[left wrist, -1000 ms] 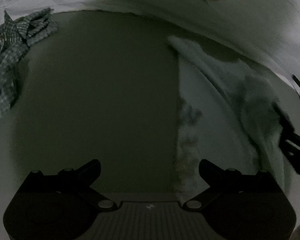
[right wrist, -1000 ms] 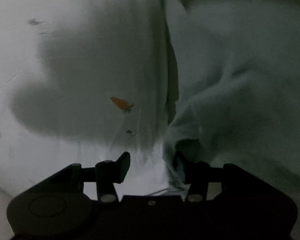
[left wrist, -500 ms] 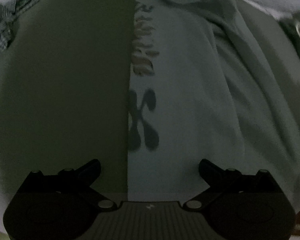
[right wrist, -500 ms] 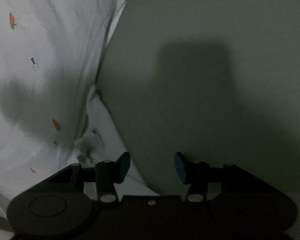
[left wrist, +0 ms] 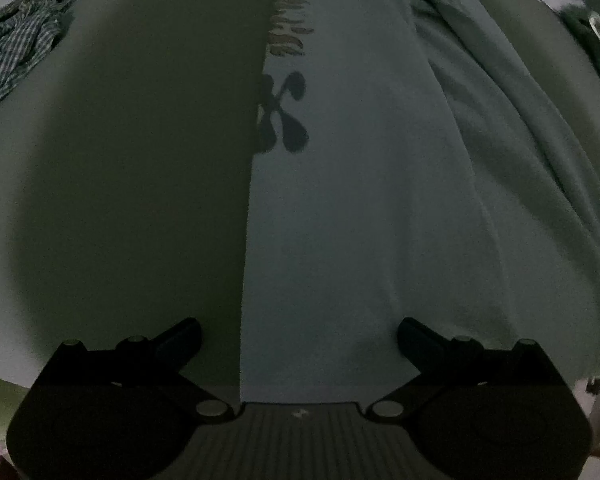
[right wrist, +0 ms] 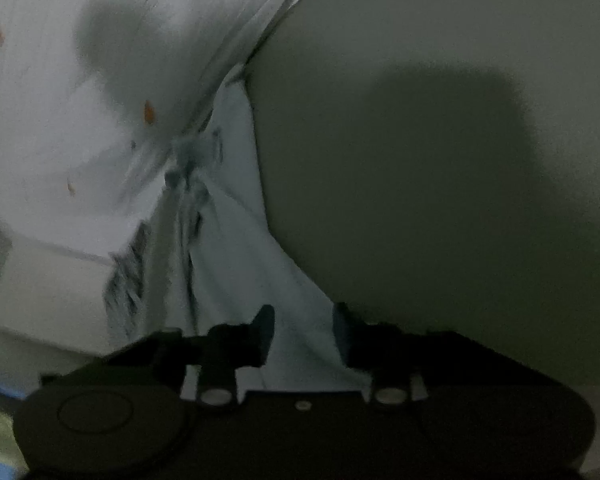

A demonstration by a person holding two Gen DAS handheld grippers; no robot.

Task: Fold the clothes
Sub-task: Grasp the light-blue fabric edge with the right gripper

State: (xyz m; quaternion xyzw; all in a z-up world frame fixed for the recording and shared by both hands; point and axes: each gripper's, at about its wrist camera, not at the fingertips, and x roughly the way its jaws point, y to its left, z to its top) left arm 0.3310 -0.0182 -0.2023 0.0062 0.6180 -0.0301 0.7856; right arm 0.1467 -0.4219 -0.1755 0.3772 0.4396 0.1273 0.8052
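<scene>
The pale grey-green printed cloth garment [left wrist: 380, 208] looks soft, matt and slightly fuzzy. The dull olive table surface [left wrist: 132, 184] is smooth and matt. A checked woven cloth shirt [left wrist: 16, 52] lies crumpled at its far left corner. The white carrot-print sheet [right wrist: 80, 140] looks thin and creased.

The left gripper [left wrist: 299, 338] points steeply down, and its two black fingers [left wrist: 180, 338] stand wide apart with nothing pressed between them. The right gripper [right wrist: 303, 330] tilts down at a gentler slant, and its jaws are closing. Pale cloth shows in the gap between the right fingers [right wrist: 265, 330], which have blue pads, but the pads do not squeeze it yet.
</scene>
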